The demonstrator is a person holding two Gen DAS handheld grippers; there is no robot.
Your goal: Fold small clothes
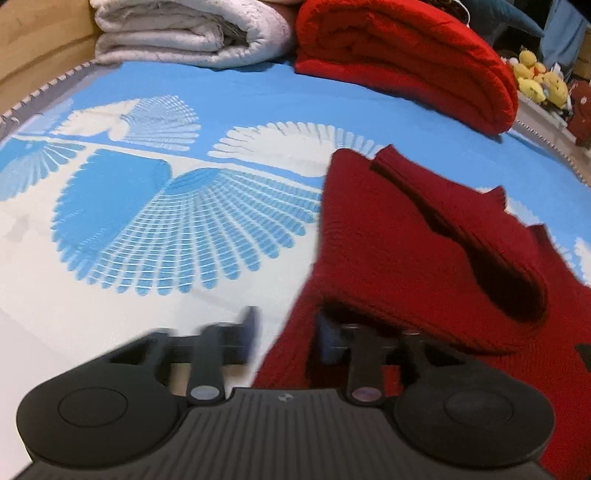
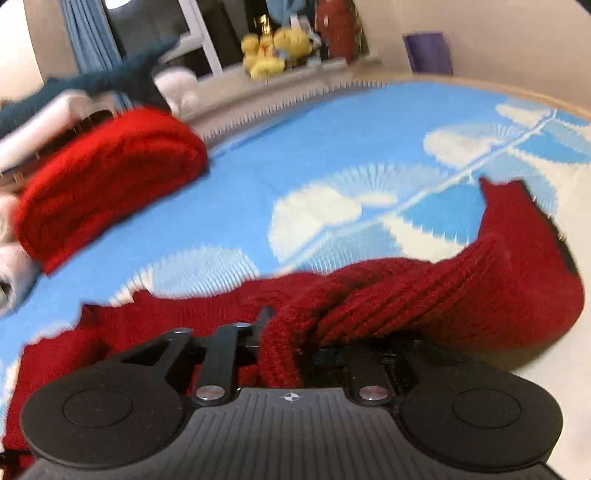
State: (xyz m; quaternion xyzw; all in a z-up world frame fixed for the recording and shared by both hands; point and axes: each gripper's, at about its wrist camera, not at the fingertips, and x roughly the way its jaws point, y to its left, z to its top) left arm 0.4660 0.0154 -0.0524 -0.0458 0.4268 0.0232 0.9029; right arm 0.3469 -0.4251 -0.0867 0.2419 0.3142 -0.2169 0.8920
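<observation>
Left wrist view showed your left claw [image 1: 286,332] apart, one finger under the dark red knit garment's [image 1: 424,258] edge on the blue-and-white bedspread [image 1: 147,221], a white quilt [image 1: 184,33] and red blanket [image 1: 406,62] behind. Your right claw [image 2: 286,336] was clamped on a bunched fold of that garment [image 2: 424,295].

Open blue-and-white bedspread [image 1: 155,221] stretches left of the dark red knit garment [image 1: 424,251], leaving a wide bare lane across the bed. At the far edge, a folded white quilt [image 1: 184,33] and a folded bright red blanket [image 1: 406,59] close off that side; yellow plush toys [image 1: 539,77] crowd the sill beyond.
</observation>
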